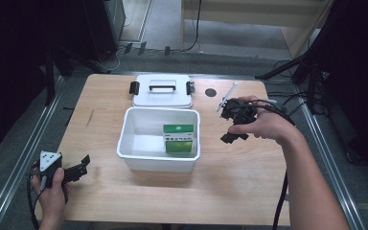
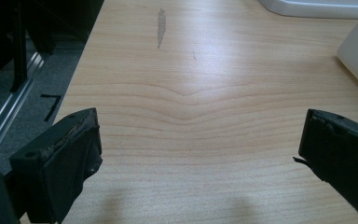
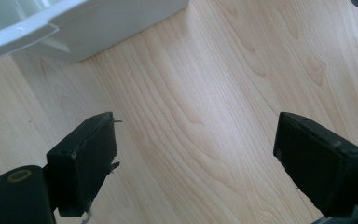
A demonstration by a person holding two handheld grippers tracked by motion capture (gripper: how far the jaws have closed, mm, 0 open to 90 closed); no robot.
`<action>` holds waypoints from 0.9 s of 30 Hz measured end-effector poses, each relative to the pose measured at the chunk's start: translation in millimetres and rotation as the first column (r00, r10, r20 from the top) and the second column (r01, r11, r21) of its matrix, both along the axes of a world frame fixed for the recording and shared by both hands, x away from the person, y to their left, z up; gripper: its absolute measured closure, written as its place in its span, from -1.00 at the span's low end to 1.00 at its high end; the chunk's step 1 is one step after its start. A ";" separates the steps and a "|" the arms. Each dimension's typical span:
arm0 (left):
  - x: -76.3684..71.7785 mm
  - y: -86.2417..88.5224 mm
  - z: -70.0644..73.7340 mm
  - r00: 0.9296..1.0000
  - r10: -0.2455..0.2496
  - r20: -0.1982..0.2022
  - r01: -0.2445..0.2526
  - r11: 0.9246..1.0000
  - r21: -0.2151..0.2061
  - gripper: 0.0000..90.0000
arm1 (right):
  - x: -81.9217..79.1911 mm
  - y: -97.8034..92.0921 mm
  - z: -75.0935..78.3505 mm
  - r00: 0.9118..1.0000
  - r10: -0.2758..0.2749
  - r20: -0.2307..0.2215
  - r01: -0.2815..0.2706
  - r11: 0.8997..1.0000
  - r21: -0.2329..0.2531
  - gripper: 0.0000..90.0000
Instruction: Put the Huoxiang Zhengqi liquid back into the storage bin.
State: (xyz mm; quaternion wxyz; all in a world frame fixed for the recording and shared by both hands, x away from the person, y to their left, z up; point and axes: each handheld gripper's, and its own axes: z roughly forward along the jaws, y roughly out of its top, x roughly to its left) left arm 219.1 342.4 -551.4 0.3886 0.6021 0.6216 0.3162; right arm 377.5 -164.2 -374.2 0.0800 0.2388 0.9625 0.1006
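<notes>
A white plastic box [image 1: 139, 152] stands open in the middle of the wooden table, with a green carton [image 1: 178, 138] lying inside at its right. Behind it lies the white lid [image 1: 162, 96] with a black handle and black clasps. My left gripper [image 1: 76, 168] rests near the table's front left corner, open, with bare wood between its jaws [image 2: 200, 154]. My right gripper [image 1: 232, 125] hovers just right of the box, open and pointing down at the wood [image 3: 196, 158]. A corner of the white box [image 3: 70, 28] shows at the top left of the right gripper view.
A thin white strip [image 1: 226, 97] leans by the right gripper, and a dark round hole [image 1: 211, 92] marks the table behind it. A grey scuff [image 2: 161, 25] marks the wood on the left. Metal rails [image 1: 24, 158] run along both sides. Cables trail off the right edge.
</notes>
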 end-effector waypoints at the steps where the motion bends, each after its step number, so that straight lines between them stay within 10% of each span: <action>1: 0.0 0.0 0.0 1.000 0.000 0.000 0.000 1.000 0.001 -1.00 | 0.1 -2.5 -1.5 1.000 -0.010 0.005 0.010 1.000 0.012 -0.70; 15: 0.0 -0.3 0.0 1.000 0.000 0.000 0.000 1.000 0.002 -1.00 | -10.4 -32.4 -27.8 0.991 -0.120 0.063 0.109 0.982 0.153 -0.70; 27: -0.2 -0.2 0.1 1.000 0.001 0.000 -0.001 1.000 0.002 -1.00 | -25.9 -68.2 -54.9 0.953 -0.238 0.189 0.158 0.918 0.363 -0.71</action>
